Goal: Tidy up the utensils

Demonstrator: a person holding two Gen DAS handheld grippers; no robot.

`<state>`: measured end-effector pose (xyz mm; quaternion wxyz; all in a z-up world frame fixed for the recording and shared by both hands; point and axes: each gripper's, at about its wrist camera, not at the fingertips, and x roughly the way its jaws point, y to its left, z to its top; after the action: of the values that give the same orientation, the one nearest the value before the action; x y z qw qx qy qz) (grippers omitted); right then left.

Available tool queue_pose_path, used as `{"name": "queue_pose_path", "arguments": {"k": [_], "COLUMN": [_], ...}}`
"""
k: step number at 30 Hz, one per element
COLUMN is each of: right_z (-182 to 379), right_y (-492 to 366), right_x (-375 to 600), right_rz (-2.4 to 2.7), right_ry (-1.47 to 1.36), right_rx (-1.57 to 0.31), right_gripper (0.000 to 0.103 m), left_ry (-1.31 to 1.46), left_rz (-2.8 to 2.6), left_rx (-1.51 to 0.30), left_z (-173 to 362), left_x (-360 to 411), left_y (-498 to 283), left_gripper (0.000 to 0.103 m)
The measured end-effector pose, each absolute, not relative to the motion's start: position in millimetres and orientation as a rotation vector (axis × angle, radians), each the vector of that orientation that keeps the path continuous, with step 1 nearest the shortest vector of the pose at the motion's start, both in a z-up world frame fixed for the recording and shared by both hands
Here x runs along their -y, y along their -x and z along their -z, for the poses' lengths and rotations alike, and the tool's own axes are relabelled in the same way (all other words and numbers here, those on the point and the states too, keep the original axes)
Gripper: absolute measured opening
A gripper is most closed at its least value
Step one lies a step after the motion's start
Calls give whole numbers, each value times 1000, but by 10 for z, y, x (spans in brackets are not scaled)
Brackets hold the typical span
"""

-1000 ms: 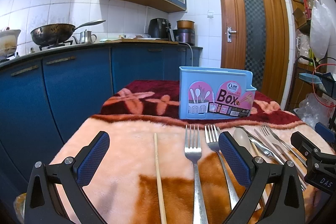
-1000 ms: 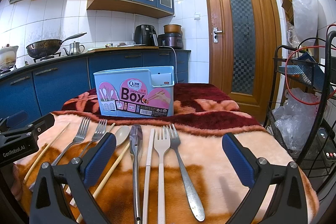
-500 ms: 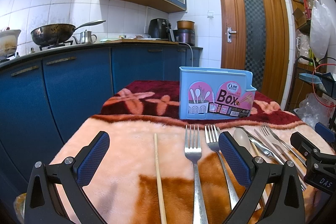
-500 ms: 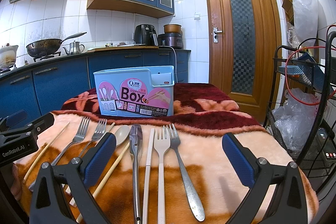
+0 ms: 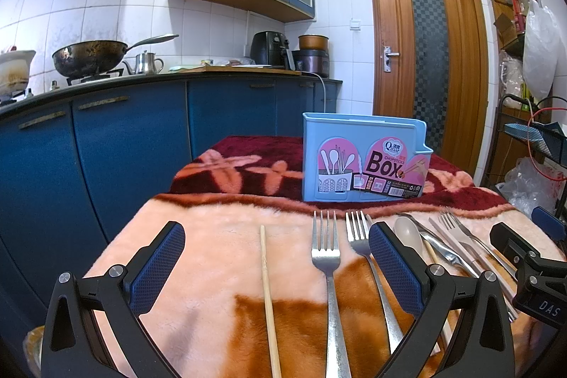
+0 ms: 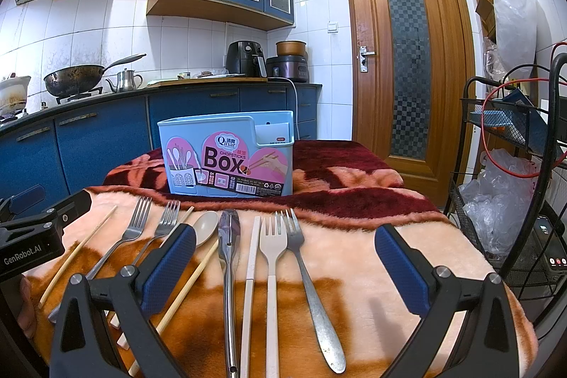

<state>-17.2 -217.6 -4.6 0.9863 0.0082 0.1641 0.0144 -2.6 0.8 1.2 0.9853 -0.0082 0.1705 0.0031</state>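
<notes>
Two handheld grippers hover over a blanket-covered table [image 6: 354, 257] in a blue-cabineted kitchen. The left gripper [image 5: 276, 254], filling the bottom of its own view, has its jaws spread wide and empty; a wooden chopstick [image 5: 266, 289] and a steel fork [image 5: 327, 268] lie on the blanket between its fingers, with a second steel fork [image 5: 358, 232] just inside the right finger. The right gripper [image 6: 283, 254], low in its view, is likewise spread and holds nothing; below its gap lie metal tongs [image 6: 228, 257], a beige fork [image 6: 272, 254], a pale flat stick [image 6: 252, 246] and a steel fork with a rounded handle [image 6: 312, 278]. A beige spoon [image 6: 206, 227] lies by its left finger. The light-blue chopsticks box [image 6: 226, 154] stands upright at centre frame, beyond the row of utensils.
</notes>
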Motion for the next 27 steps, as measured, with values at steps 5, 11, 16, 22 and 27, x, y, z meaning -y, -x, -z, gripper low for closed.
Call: {"name": "queue_pose_path", "arguments": {"k": [5, 11, 16, 22, 27], "right_z": [47, 48, 49, 50, 66], "right_y": [172, 172, 172, 171, 181], "right_x": [2176, 2176, 2175, 2175, 2154], "right_rz": [-29, -29, -28, -28, -28], "right_ry": [-16, -16, -15, -15, -13], "right_rx": [-329, -330, -330, -331, -333], "right_gripper": [103, 103, 103, 103, 103], "left_ry": [16, 16, 16, 16, 16], "left_rz": [-6, -7, -7, -7, -7], "left_rx": [-342, -341, -341, -342, -347], "left_z": [-10, -9, -9, -17, -35], "left_x": [-5, -5, -5, -4, -10], "left_y": [25, 26, 29, 34, 27], "left_gripper": [103, 103, 103, 103, 103]}}
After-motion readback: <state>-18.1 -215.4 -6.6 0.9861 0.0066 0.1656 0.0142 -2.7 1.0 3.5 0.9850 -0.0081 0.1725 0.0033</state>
